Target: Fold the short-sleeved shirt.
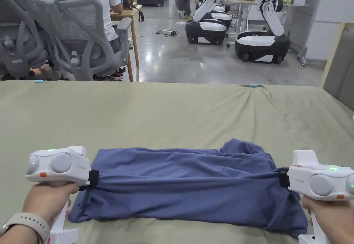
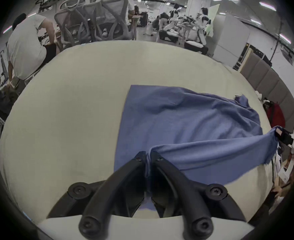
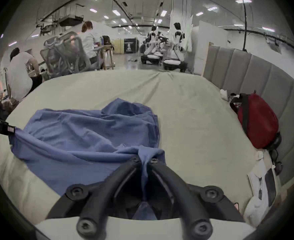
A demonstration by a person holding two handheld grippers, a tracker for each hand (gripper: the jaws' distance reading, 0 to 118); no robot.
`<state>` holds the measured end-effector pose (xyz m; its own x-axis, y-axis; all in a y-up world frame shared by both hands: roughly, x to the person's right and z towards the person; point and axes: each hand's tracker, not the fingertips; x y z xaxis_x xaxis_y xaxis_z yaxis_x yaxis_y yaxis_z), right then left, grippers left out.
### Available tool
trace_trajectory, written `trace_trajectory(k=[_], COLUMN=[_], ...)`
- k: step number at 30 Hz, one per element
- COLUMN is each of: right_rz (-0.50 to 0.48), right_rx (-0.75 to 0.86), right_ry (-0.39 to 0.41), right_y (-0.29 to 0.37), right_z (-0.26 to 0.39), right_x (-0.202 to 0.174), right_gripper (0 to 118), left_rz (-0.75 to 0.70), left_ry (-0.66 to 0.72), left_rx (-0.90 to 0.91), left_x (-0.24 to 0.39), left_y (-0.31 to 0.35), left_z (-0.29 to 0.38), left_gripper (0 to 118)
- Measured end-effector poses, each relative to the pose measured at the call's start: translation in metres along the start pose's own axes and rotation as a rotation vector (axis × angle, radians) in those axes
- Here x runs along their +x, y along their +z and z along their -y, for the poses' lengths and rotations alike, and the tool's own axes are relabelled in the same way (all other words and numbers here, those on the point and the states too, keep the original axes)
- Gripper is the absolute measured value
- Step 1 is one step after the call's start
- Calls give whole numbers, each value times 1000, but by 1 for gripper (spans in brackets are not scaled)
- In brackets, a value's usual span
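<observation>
A blue short-sleeved shirt [image 1: 186, 186] lies sideways across the near part of a pale green bed sheet [image 1: 173, 116]. Its near edge is lifted and pulled taut between both grippers. My left gripper [image 1: 92, 178] is shut on the shirt's left end; in the left gripper view the jaws pinch a bunch of blue cloth [image 2: 186, 122] at the left gripper's tips [image 2: 148, 155]. My right gripper [image 1: 284, 178] is shut on the right end, with blue cloth [image 3: 84, 133] gathered between the right gripper's jaws [image 3: 144, 160]. The far part of the shirt rests rumpled on the sheet.
A grey padded headboard [image 3: 246, 74] runs along the right, with a red bag [image 3: 257, 120] and papers [image 3: 262, 183] beside it. Beyond the bed's far edge stand grey office chairs [image 1: 69, 30], a seated person [image 1: 107, 6] and white wheeled robots [image 1: 262, 40].
</observation>
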<state>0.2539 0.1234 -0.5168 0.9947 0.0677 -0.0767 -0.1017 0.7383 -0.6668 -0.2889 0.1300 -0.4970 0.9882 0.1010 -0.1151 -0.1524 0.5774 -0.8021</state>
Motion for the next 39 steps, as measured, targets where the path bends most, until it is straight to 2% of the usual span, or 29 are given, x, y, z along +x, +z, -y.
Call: trace_trajectory(k=[3,4,6,7,8,12,15,16,17,18,19,20,21,22,28,31,33,34,37,38,39], right_rz=[7,-1,-8,3,0,-46,-109,-124,-128,-131,-138,-130,-100,-87,-107,-106,-102,-102,-95,-92,-91], right_rx=[-26,-23,-9,-2,12,163,256,289,306,311,328,340,355,373,353,344,334,331,323,323,320], right_ry=[16,11,10,10,7,-41,-35,-20,-9,1,17,38,65,82,59,64,68,68,67,68,69], right_y=[-17,-20,-17,-12,-2,53,93,102,111,117,124,128,132,136,141,141,139,137,132,130,128], right_z=[4,9,12,12,14,21,36,44,51,58,65,71,75,80,80,78,76,76,76,76,76], right_x=[-4,-2,-3,-5,-6,-31,-60,-71,-80,-87,-93,-101,-106,-109,-109,-108,-106,-105,-100,-99,-97], right_gripper=[4,9,60,81,96,96,96,95,86,71,46,14,0,0,0,0,0,0,0,0,0], left_rz=[-17,-25,-52,-72,-72,-34,12,0,-20,-30,-22,-31,-28,-7,-14,-42,-49,-58,-68,-80,-78], left_ry=[-14,-12,27,39,50,53,21,-11,-53,-74,-90,-87,-89,-99,-141,-179,-152,-123,-48,-19,1], left_rx=[-21,-18,44,91,143,383,532,564,584,603,612,617,617,606,571,479,418,393,299,267,239], left_x=[5,4,1,1,1,18,37,46,52,55,59,62,64,63,57,42,20,10,-27,-37,-45], left_y=[-13,-13,-8,1,12,60,89,97,101,103,107,110,113,111,116,107,99,96,78,68,62], left_z=[-1,0,3,7,12,45,79,90,100,108,117,125,130,132,137,128,118,111,89,82,78], left_gripper=[3,7,40,59,74,76,75,70,54,32,6,0,0,0,0,0,0,7,89,106,106])
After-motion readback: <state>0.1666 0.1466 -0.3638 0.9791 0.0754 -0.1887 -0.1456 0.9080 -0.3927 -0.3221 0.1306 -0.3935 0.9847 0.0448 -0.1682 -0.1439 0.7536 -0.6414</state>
